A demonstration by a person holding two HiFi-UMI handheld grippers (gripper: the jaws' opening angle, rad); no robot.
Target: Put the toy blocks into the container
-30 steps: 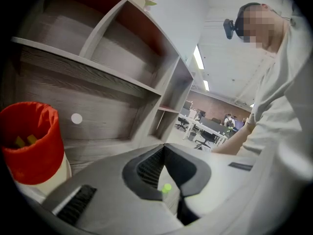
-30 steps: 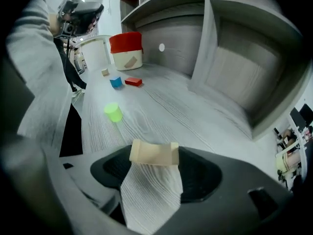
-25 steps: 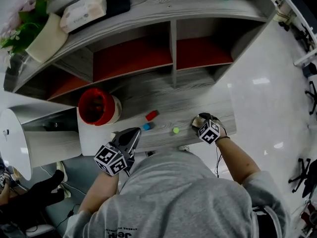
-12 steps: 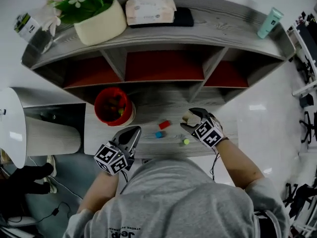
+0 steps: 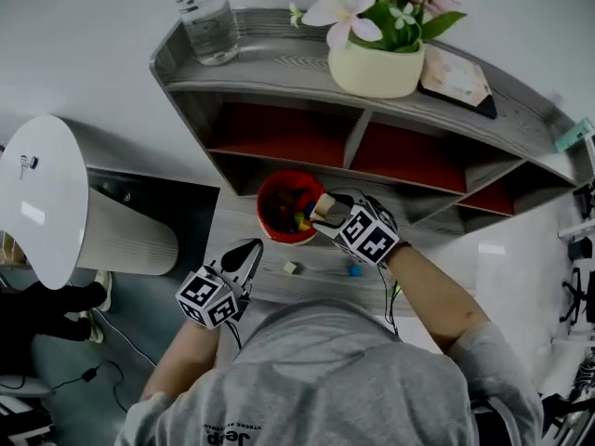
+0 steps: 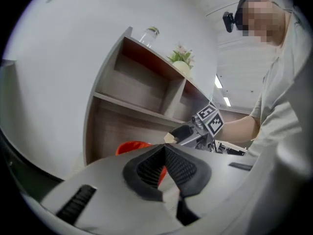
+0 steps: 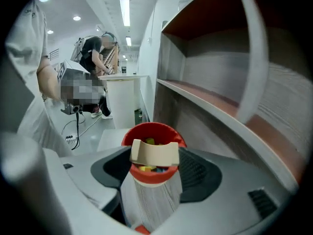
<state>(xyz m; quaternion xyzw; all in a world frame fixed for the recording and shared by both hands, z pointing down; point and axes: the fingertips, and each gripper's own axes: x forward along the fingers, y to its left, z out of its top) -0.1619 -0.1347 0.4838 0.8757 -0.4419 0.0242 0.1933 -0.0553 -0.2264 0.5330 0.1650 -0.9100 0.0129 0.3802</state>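
Your right hand-held gripper (image 5: 327, 214) is closed on a beige arch block (image 7: 154, 152), gripped by its two ends. It hangs over the mouth of the red container (image 5: 277, 198). That container stands on the bench (image 5: 321, 264) straight ahead of and below the jaws, and it has several coloured blocks in it.

Your left hand-held gripper (image 5: 247, 251) has its jaws brought together with nothing between them. It sits at the near edge of the bench, with the container just ahead of its tips.

Two blocks lie loose on the grey wood-grain bench. A beige cube (image 5: 292, 268) is just to the right of the left gripper, and a blue block (image 5: 354, 269) is under your right wrist.

Behind the container, past both grippers, rises a grey shelf (image 5: 279, 68) with red-backed compartments. On its top stand a bottle (image 5: 206, 12) and a pot of flowers (image 5: 376, 68).

A white cylinder (image 5: 37, 203) stands well to the left of the left gripper. A glossy pale floor (image 5: 521, 249) lies to the right of the bench. The right gripper view shows ceiling strip lights and another person at a white counter far behind the container.
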